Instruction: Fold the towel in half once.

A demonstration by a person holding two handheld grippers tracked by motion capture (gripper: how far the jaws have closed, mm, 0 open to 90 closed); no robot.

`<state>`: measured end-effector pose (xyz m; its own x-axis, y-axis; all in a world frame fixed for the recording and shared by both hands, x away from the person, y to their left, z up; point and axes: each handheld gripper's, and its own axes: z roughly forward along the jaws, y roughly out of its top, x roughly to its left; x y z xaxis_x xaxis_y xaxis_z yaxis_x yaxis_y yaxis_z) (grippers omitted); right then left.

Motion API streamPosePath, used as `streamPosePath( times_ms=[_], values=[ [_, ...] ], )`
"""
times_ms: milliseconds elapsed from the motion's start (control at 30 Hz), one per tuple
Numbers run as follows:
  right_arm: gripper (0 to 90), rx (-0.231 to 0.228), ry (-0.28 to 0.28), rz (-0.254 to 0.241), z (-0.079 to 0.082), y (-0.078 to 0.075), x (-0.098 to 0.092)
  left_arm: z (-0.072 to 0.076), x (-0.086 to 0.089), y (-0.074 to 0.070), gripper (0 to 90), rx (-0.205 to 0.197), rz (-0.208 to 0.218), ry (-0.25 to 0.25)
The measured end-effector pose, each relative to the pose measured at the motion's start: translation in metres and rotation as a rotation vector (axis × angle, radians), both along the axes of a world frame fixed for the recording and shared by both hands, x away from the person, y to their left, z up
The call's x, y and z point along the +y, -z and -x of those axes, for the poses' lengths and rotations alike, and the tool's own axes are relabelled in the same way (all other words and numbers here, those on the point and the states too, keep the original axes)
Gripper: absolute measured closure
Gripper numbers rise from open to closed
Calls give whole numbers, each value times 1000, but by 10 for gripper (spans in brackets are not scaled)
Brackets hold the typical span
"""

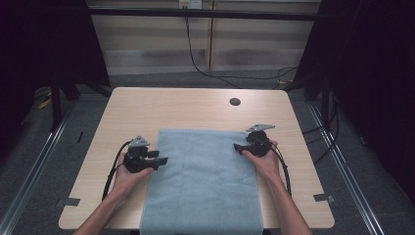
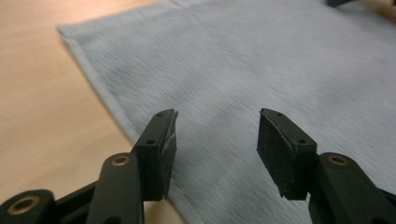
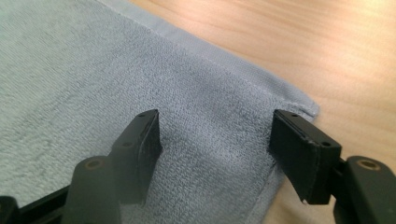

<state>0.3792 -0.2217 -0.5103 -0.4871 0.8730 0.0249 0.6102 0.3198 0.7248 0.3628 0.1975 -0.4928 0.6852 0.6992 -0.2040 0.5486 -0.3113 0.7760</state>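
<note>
From the high view, a wooden table (image 1: 147, 105) sits in the middle of the frame. A light blue towel (image 1: 205, 186) lies flat on it, from the middle down to the bottom edge, where it hangs a little over the near side. A small dark hole (image 1: 235, 102) shows in the table top, above the towel. The left gripper (image 1: 160, 160) is at the towel's left edge, in the left middle of the frame, held by the left hand (image 1: 128, 177). Its tips reach just over the cloth. The right gripper (image 1: 238, 147) is at the towel's right edge, near the top right corner of the cloth, held by the right hand (image 1: 266, 161). Black cables (image 1: 110, 176) trail back along both arms. A black cord (image 1: 195, 63) runs over the floor behind the table.

In the left gripper view, the left gripper (image 2: 216, 154) has its two black jaws wide apart. Nothing is between them. They sit low over the towel (image 2: 261, 70), right by its edge, which runs from the upper left of the frame down to the bottom middle. I cannot tell if the jaws touch the cloth. Bare table (image 2: 42, 107) is at the left.

In the right gripper view, the right gripper (image 3: 215, 154) also has its jaws wide apart, with nothing pinched. Below them is the towel (image 3: 70, 79) and its corner, which sits at the right middle of the frame. The right jaw is just at the edge by that corner. Bare table (image 3: 280, 42) shows at the upper right.
</note>
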Motion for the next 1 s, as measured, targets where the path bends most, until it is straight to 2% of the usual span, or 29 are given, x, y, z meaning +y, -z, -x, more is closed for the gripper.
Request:
streamPosePath(
  times_ms=[33, 67, 100, 133, 167, 233, 267, 300, 367, 400, 433, 500, 600, 633, 667, 700, 733, 767, 833, 867, 933, 1000],
  values=[
    [377, -5, -1, -8, 0, 0, 0, -7, 0, -2, 474, 26, 37, 7],
    [448, -8, -1, -13, 1, 0, 1, -12, -1, -3, 473, 15, 25, -3],
    [548, -12, -19, -17, 3, 0, 1, -17, -3, -4, 469, 1, -10, -11],
    [613, -10, -30, -24, 5, -1, 3, -21, -5, -3, 459, -3, -5, -19],
    [680, -11, -40, -26, 6, -1, 4, -27, -5, -1, 455, 11, -6, -27],
    [795, -1, -56, -53, 8, -1, 6, -35, -8, 7, 416, 29, -39, -37],
    [810, 2, -59, -57, 9, -1, 7, -37, -10, 12, 415, 22, -66, -50],
    [829, 0, -55, -57, 10, -1, 7, -39, -11, 15, 403, 13, -62, -59],
    [836, -4, -44, -75, 12, 1, 8, -43, -11, 15, 379, 6, -44, -69],
    [837, -8, -43, -76, 12, 1, 8, -46, -14, 15, 361, 12, -60, -59],
    [838, -5, -48, -65, 12, 0, 9, -48, -15, 15, 359, -2, -81, -55],
    [838, -4, -52, -55, 12, 0, 10, -51, -18, 16, 358, -8, -84, -50],
    [837, -9, -56, -58, 12, 0, 9, -48, -29, 17, 359, -71, -186, -11],
    [836, -10, -51, -61, 13, 0, 9, -46, -29, 16, 461, -68, -180, 10],
    [836, -10, -51, -61, 13, 0, 9, -44, -28, 15, 461, -69, -174, 25],
    [836, -7, -47, -62, 14, 0, 10, -41, -28, 16, 514, -82, -175, 33],
    [836, -18, -50, -62, 14, 1, 11, -38, -27, 16, 587, -92, -168, 59],
    [836, -18, -53, -61, 15, 1, 11, -34, -28, 15, 676, -102, -181, 74],
    [836, -10, -56, -57, 16, 0, 13, -31, -29, 14, 780, -83, -171, 76],
    [837, -4, -57, -61, 16, 0, 14, -30, -28, 14, 804, -70, -170, 72],
    [837, 14, -62, -80, 16, -1, 14, -29, -25, 15, 835, -55, -132, 64],
    [840, 32, -73, -92, 15, -3, 11, -30, -22, 15, 840, -22, -96, 59]
  ],
)
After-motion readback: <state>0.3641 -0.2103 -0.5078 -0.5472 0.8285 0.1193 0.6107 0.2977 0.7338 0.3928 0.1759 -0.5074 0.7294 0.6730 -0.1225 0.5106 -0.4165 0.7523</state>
